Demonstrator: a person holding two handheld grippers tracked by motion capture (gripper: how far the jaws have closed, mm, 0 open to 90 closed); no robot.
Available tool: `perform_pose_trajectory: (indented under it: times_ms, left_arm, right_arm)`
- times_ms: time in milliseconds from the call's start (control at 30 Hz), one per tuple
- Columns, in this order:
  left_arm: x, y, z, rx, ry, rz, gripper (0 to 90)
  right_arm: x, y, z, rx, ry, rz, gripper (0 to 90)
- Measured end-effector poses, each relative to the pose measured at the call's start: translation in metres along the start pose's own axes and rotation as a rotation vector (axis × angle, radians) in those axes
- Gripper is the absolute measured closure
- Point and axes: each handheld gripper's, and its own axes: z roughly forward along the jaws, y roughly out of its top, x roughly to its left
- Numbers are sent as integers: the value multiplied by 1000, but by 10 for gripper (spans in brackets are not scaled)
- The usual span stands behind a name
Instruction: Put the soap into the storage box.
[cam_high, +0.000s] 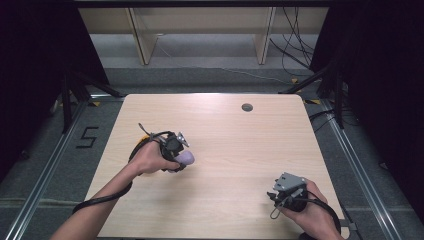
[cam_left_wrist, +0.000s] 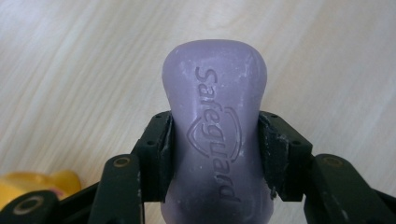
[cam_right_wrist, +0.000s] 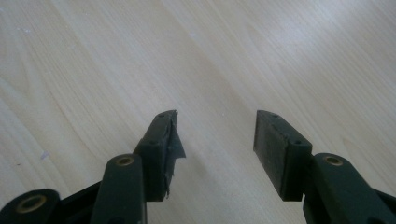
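A purple bar of soap (cam_left_wrist: 215, 126) stamped "Safeguard" sits clamped between both pads of my left gripper (cam_left_wrist: 215, 154). From above, that gripper (cam_high: 181, 156) hovers over the left half of the wooden table (cam_high: 225, 125), with the soap (cam_high: 184, 158) sticking out toward the right. My right gripper (cam_right_wrist: 215, 154) is open, bare wood showing between its jaws. In the high view it (cam_high: 284, 192) rests near the table's front right corner, held by a hand.
A yellow object (cam_left_wrist: 42, 184) lies at the lower left edge of the left gripper view, partly cut off. A round grommet hole (cam_high: 247, 107) marks the table's far side. Metal rails and dark stands flank the table.
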Motion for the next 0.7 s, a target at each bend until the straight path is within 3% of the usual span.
perform_pose_trajectory:
  times_ms: [167, 233, 300, 500, 700]
  left_arm:
    - [3, 2, -9, -22, 31, -97, 482]
    - [4, 3, -11, -64, 60, -156, 482]
    - [7, 2, -14, -77, 71, -184, 482]
    - [10, -1, -17, -91, 80, -211, 482]
    - [14, -5, -22, -93, 85, -268, 482]
  right_arm:
    - [0, 0, 0, -1, 3, 2, 500]
    - [0, 0, 0, -1, -2, 1, 500]
    - [0, 0, 0, 1, -1, 3, 500]
    - [-1, 0, 0, -11, 2, -10, 501]
    - [-2, 0, -2, -18, -10, 0, 501]
